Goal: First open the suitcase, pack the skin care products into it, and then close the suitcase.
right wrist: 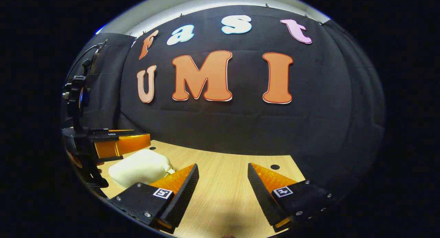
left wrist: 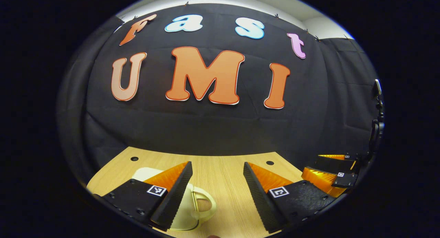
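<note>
Both grippers hang just above a pale wooden tabletop (left wrist: 220,183) with their fingers spread wide and nothing between them. Seen in the left gripper view, the left gripper (left wrist: 217,193) has bare wood in the gap between its fingers, and a small cream suitcase (left wrist: 192,203) lies flat on the tabletop under and just beside its left finger. The suitcase is closed, and its curved carry handle (left wrist: 205,204) pokes out into the gap, resting on the wood. At the right edge of that view the right gripper (left wrist: 335,172) shows side-on, low over the tabletop and near the left one.

From the right gripper view, the right gripper (right wrist: 222,190) likewise hangs open over bare wood, touching nothing. The suitcase (right wrist: 141,167) sits to its left, rounded lid up, partly hidden behind the near finger. Farther left, the left gripper (right wrist: 120,143) reaches in over the far side of the suitcase; whether it touches the lid cannot be told. Two small round holes (left wrist: 270,162) mark the tabletop near the back edge.
</note>
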Tool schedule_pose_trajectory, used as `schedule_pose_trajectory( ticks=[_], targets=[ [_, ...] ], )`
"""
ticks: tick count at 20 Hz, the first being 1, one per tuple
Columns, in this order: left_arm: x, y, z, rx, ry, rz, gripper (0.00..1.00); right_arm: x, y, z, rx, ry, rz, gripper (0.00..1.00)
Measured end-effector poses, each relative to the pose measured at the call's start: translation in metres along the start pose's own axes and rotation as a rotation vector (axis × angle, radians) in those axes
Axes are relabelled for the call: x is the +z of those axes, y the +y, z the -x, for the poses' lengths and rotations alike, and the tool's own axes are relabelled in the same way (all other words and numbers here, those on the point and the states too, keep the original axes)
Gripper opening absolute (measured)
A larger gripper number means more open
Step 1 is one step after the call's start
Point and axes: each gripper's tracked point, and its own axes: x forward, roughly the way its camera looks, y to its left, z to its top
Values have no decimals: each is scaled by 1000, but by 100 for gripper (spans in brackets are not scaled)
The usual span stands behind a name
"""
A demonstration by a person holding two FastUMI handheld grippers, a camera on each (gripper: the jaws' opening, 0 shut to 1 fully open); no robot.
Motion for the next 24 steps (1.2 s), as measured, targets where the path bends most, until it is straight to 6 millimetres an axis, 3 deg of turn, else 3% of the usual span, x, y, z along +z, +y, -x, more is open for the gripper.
schedule_pose_trajectory(
  ticks=[2, 11, 14, 18, 24],
  targets=[
    [1, -7, 4, 13, -13, 7, 98, 4, 2, 2, 9, -17, 10, 91],
    [2, -22, 27, 56, -38, -9, 97, 21, 14, 9, 76, -81, 60, 91],
    [8, -15, 33, 72, -77, -41, 97, 26, 20, 9, 84, -95, 63, 91],
    [-1, -11, 31, 53, -54, -70, 97, 34, 25, 9, 57, -105, 65, 91],
    [3, -6, 28, 12, -72, -91, 97, 30, 35, 7, 23, -75, 101, 90]
  ],
)
